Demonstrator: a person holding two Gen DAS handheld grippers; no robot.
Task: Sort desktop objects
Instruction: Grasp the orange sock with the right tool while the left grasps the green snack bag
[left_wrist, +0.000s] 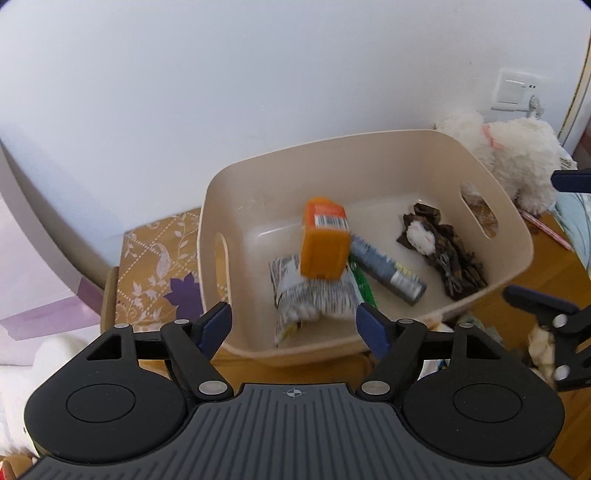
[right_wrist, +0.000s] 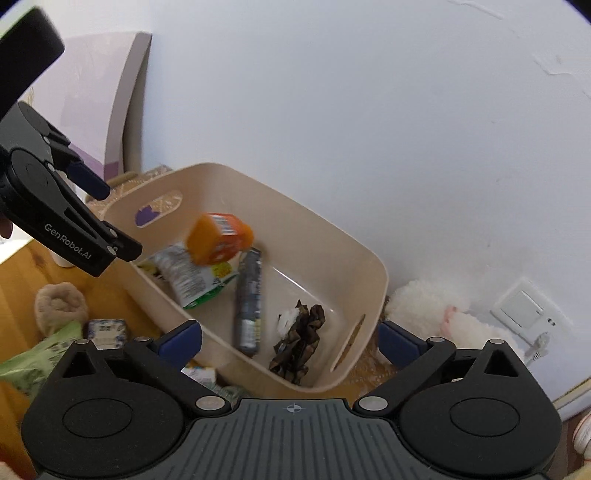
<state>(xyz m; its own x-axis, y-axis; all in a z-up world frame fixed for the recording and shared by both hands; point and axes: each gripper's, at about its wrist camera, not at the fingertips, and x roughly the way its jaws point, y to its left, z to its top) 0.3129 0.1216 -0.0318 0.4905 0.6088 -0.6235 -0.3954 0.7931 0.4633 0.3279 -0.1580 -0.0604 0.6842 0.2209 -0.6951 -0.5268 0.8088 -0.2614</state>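
White wall (left_wrist: 258, 92), wall switch (left_wrist: 511, 90), patterned cloth (left_wrist: 159, 258)

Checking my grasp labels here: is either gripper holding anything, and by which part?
Nothing is held. The left gripper and right gripper both have open, empty jaws; the orange box is free above the beige bin.

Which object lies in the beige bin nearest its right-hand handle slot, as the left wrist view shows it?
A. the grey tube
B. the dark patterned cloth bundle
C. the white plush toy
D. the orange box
B: the dark patterned cloth bundle lies by the handle slot of the beige bin; the white plush toy sits outside.
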